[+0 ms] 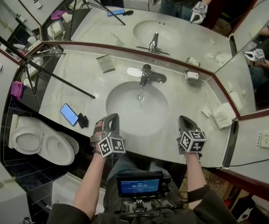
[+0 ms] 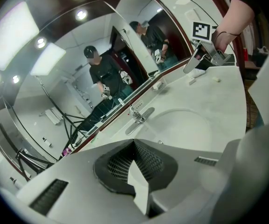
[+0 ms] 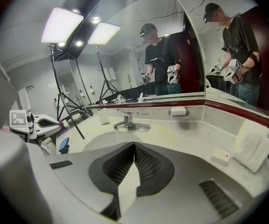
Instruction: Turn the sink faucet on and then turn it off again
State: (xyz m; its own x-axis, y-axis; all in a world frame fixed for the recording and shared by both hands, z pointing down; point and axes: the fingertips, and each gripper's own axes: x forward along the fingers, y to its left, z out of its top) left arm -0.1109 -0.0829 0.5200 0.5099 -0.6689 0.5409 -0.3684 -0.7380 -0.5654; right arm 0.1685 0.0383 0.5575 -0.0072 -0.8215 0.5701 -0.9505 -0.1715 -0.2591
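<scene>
At the counter (image 1: 85, 85), left gripper (image 1: 111, 119) and right gripper (image 1: 187, 121) angle downward, closed.

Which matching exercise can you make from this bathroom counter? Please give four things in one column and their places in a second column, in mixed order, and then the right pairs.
Things:
1. faucet
2. phone
3. soap dish
4. folded towel

Places:
A. left of the basin, near the front edge of the counter
B. behind the basin, in the middle
C. at the counter's right end
D. by the mirror, right of the faucet

Pairs: 1-B; 2-A; 3-D; 4-C
</scene>
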